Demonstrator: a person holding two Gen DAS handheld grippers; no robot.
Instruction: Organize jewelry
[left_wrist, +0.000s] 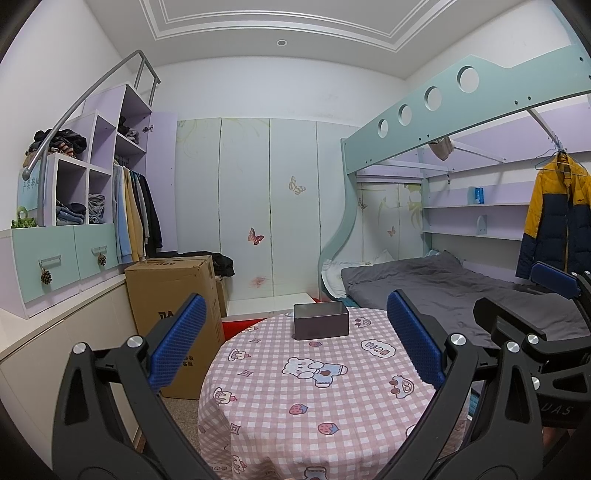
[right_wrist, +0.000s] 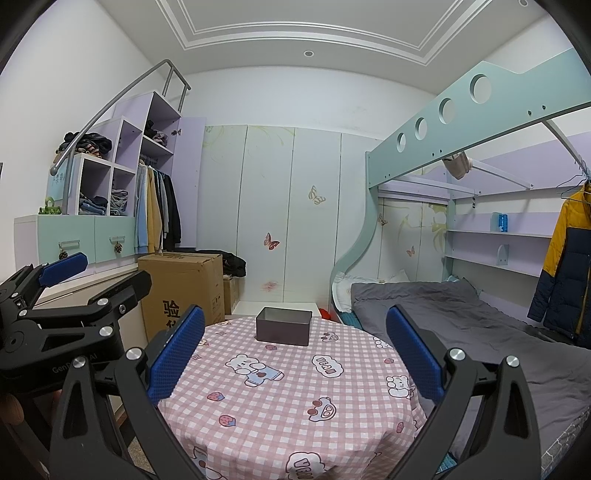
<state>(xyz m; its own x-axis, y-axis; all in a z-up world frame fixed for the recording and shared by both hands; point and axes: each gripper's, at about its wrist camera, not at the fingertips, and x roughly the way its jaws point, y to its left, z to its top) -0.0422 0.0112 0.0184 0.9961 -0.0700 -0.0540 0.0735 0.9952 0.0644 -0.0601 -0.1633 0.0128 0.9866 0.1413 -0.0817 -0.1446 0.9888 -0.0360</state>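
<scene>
A dark grey open metal box (left_wrist: 320, 320) stands at the far side of a round table with a pink checked cartoon cloth (left_wrist: 321, 398); it also shows in the right wrist view (right_wrist: 283, 326), on the same cloth (right_wrist: 295, 402). I see no jewelry on the cloth. My left gripper (left_wrist: 295, 347) is open and empty, held above the near half of the table. My right gripper (right_wrist: 293, 354) is open and empty beside it. The right gripper shows at the right edge of the left wrist view (left_wrist: 546, 332), and the left gripper at the left edge of the right wrist view (right_wrist: 62, 302).
A large cardboard box (left_wrist: 173, 314) stands left of the table against a low white cabinet (left_wrist: 55, 339). A bed with a grey cover (left_wrist: 461, 291) lies to the right under a loft frame. A yellow and navy jacket (left_wrist: 557, 218) hangs at far right. Wardrobe doors (left_wrist: 258, 206) fill the back wall.
</scene>
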